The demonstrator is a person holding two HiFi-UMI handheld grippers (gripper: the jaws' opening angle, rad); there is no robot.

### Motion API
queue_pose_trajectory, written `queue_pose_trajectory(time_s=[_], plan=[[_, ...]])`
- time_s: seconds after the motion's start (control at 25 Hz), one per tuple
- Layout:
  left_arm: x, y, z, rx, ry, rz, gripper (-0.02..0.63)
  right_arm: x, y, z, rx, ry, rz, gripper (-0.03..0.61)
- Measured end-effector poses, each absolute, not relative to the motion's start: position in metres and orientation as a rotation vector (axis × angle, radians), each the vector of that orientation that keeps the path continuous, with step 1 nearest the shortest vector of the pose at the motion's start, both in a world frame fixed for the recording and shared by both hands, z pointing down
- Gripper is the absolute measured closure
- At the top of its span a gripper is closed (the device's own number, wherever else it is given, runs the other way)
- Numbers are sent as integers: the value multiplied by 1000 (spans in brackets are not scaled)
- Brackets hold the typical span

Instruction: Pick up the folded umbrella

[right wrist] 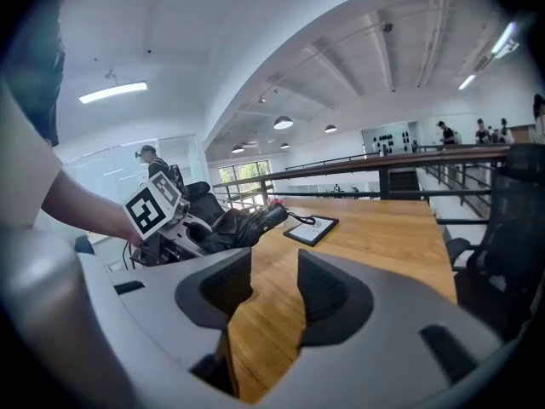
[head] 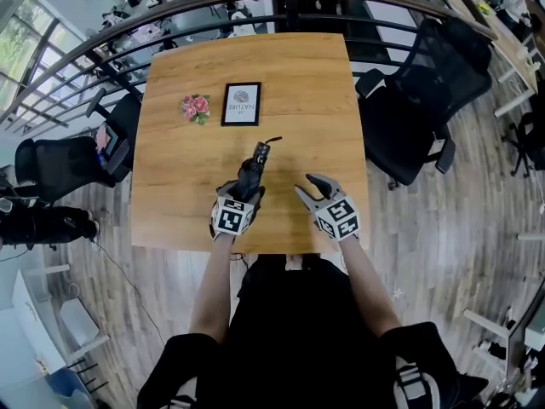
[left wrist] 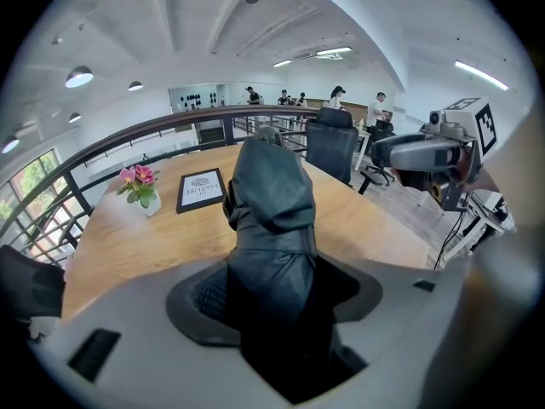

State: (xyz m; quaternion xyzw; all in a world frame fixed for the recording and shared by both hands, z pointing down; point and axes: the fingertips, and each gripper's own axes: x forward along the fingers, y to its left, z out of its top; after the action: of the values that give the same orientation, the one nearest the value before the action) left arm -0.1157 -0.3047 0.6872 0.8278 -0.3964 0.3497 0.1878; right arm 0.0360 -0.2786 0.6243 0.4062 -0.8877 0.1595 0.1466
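Observation:
A black folded umbrella with a wrist strap at its far end is off the wooden table, tilted up and away from me. My left gripper is shut on its near end. In the left gripper view the umbrella fills the space between the jaws of that gripper and both pads press on it. My right gripper hangs to the right of the umbrella, open and holding nothing. The right gripper view shows only table wood between its own jaws, with the umbrella off to the left.
On the far half of the table lie a framed card and a small pot of pink flowers. Black office chairs stand to the right and left of the table. A curved railing runs behind it.

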Motion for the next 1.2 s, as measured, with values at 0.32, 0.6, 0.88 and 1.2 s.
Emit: queue_pose_trajectory(time_s=[0.32, 0.6, 0.88, 1.2], plan=[[-102, -276, 663, 2347, -1188, 959, 337, 50, -272, 614, 1145, -2576, 411, 400], [-94, -253, 641, 2350, -1255, 911, 337, 61, -266, 603, 1118, -2590, 365, 403], [-89, -243, 614, 2364, -1354, 869, 337, 75, -258, 599, 1091, -2595, 348, 405], [-100, -229, 590, 2386, -1453, 812, 337, 68, -244, 591, 1063, -2616, 305, 407]])
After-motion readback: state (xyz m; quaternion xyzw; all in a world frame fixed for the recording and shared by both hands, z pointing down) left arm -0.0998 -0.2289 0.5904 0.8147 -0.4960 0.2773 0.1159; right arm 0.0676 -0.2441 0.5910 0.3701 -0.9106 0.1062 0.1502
